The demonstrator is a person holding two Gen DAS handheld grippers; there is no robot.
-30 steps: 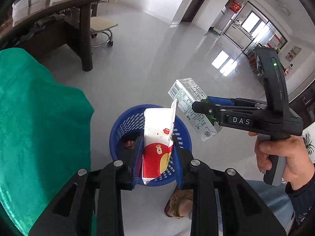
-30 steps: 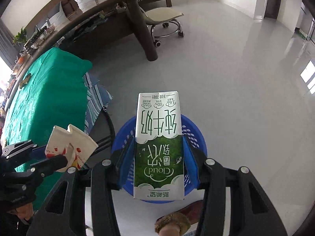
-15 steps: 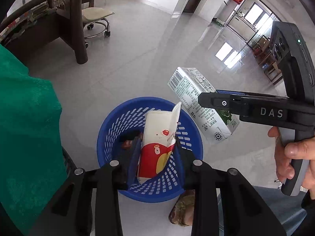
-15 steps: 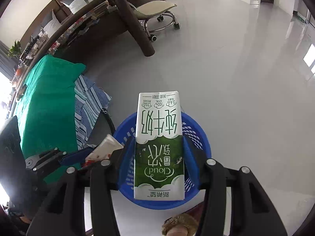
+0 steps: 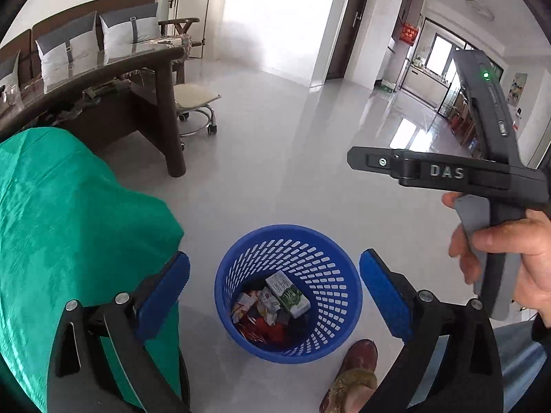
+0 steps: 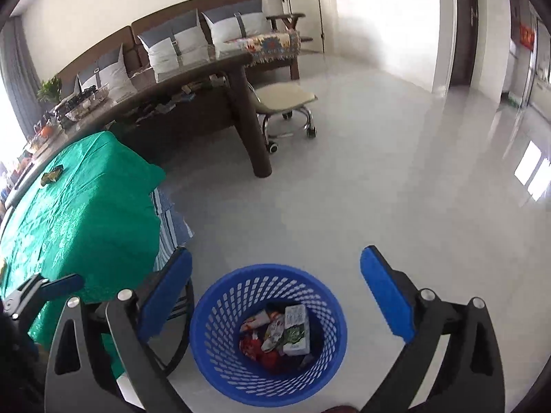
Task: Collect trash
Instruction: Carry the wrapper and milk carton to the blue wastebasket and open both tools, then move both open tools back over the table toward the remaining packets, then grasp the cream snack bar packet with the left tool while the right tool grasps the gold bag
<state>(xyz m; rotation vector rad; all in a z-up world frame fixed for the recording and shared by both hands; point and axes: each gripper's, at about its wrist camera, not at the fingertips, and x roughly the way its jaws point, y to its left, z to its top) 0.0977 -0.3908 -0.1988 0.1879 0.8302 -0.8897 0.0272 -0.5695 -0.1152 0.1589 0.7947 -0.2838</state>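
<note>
Green carton (image 5: 288, 295) lies tilted in the blue bin (image 5: 339, 304), on top of the heap, against the side wall that sits right in your left wrist view. Beside it, toward the middle and left of the bin floor: the red-and-white carton (image 5: 245, 306) and a mix of crumpled wrappers (image 5: 263, 327), red and white; individual pieces cannot be told apart. In the right wrist view the same green carton (image 6: 295, 330) shows face up, label partly readable, touching the other litter.

Bin stands upright on the pale tiled floor (image 5: 275, 172), just off the corner of the bench draped in green cloth (image 5: 69, 223). A striped cloth (image 6: 168, 227) hangs below the green one at that corner.

Your left gripper (image 5: 274, 287) hangs above the bin with its fingers (image 5: 165, 285) spread wide and opening further; nothing between them, both blue pads bare. Your right gripper (image 6: 275, 284) likewise: fingers (image 6: 385, 296) wide and opening, nothing held, bin directly under the gap.

From the left wrist view, your right hand (image 5: 509, 258) wraps the grey handle of the right gripper, up and to the right of the bin, green indicator lit on its body. Your shoe (image 5: 354, 375) is on the floor just beside the near rim of the bin.

Further out: a dark wooden table (image 6: 206, 103) with clutter on its top, a wheeled stool (image 6: 286, 103) tucked beside its leg, a sofa with grey-white cushions (image 6: 172, 48) along the far wall.
</note>
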